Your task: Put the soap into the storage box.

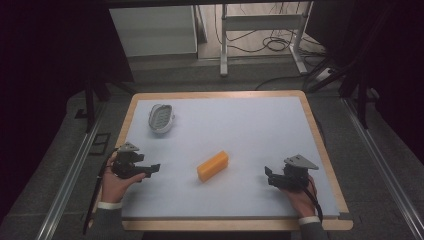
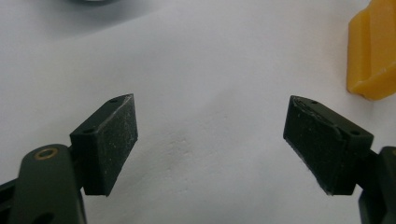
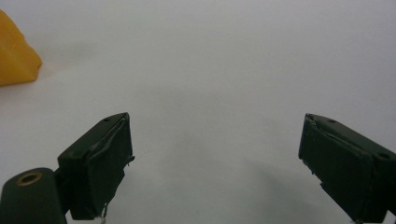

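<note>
Orange block point(image 1: 213, 165) lies mid-table point(image 1: 260, 125); a grey oval dish point(image 1: 161, 118) sits far left. Left gripper point(image 2: 210, 140) and right gripper point(image 3: 215, 158) flank the block, jaws apart, empty.

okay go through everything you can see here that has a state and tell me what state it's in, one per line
left gripper: open, jaws wide apart, nothing between them, above the mat
right gripper: open, jaws wide apart, holding nothing
orange block: lying flat on the mat, between the two grippers, touched by neither
grey oval dish: resting at the far left of the mat, apart from the block; contents too small to tell
grey mat: flat on the wooden table
</note>
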